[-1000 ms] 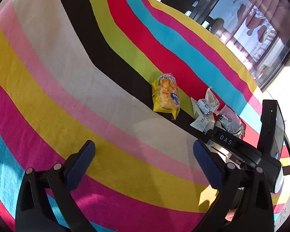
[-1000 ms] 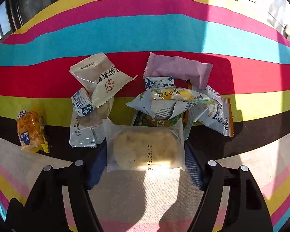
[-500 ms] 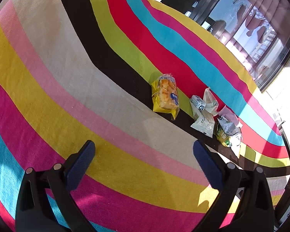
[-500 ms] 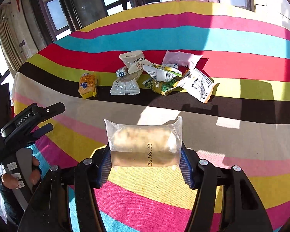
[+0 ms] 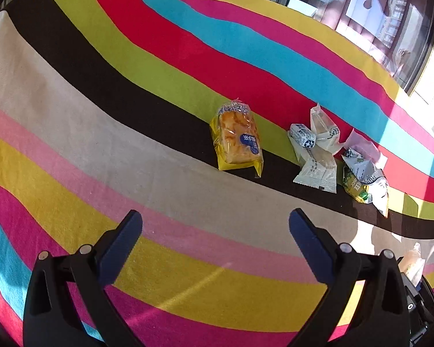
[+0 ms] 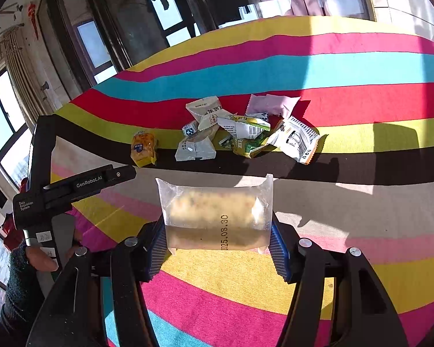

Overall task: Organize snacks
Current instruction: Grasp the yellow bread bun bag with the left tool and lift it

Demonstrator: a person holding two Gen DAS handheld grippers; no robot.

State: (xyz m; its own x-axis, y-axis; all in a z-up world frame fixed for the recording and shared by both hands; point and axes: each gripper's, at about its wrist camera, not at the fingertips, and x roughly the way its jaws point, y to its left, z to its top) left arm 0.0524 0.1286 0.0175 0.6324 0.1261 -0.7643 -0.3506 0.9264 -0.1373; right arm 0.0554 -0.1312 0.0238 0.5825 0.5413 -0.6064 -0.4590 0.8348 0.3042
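Note:
My right gripper (image 6: 218,248) is shut on a clear-wrapped cake packet (image 6: 217,217) stamped 2025.08.30 and holds it above the striped cloth (image 6: 347,217), nearer than the snacks. A pile of snack packets (image 6: 240,133) lies on the red, green and black stripes. A yellow bread packet (image 6: 143,147) lies apart to the pile's left; it also shows in the left wrist view (image 5: 237,138) beside the pile (image 5: 332,156). My left gripper (image 5: 215,231) is open and empty over the pink stripe, short of the bread packet. It shows in the right wrist view (image 6: 81,185) at the left.
The striped cloth (image 5: 101,144) covers the whole surface. Windows and dark frames (image 6: 130,29) stand behind its far edge. The person's hand (image 6: 40,260) holds the left gripper at the left edge.
My right gripper lifted the clear cake packet out of the pile and drew it back and up. My left gripper tilted slightly, so the snacks sit more central in its view.

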